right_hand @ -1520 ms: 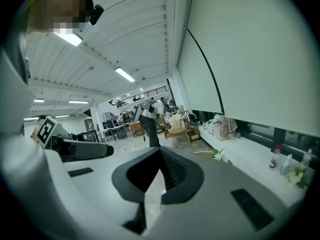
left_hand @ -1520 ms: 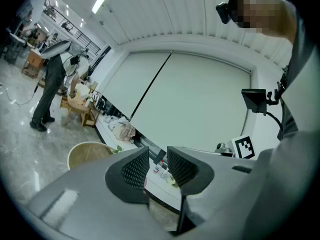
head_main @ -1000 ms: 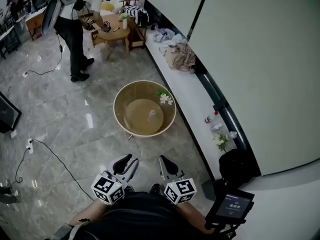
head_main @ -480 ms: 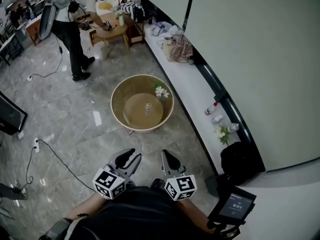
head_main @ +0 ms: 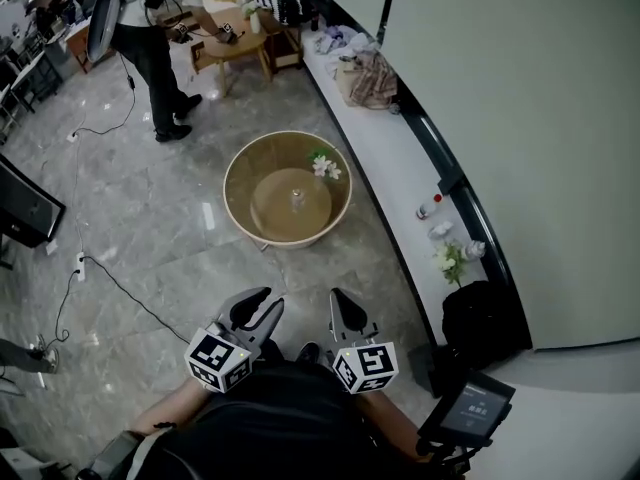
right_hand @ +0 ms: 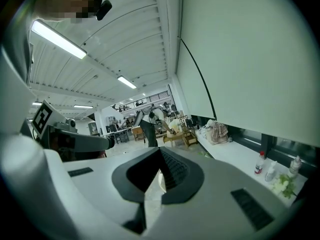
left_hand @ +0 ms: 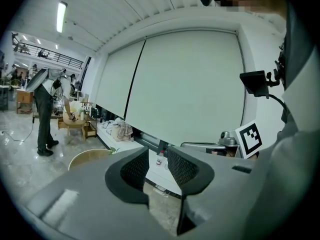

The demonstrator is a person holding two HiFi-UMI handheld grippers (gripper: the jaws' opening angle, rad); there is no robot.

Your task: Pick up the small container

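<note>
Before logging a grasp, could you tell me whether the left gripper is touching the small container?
Apart: head view shows floor between the left gripper and the small container.

The grey, black-jawed left gripper (head_main: pixel 262 300) is held low in front of the person's dark-clad torso (head_main: pixel 270 423), pointing forward and slightly downward. In the left gripper view its ribbed black pads (left_hand: pixel 134 168) stand a narrow gap apart, with nothing between them. The matching right gripper (head_main: pixel 341 298) sits just beside it, roughly parallel, its jaws closed together and empty. Each carries a white cube with black square markers (head_main: pixel 220 360) at its rear. Both bare forearms (head_main: pixel 172 420) are bent in close to the body.
</note>
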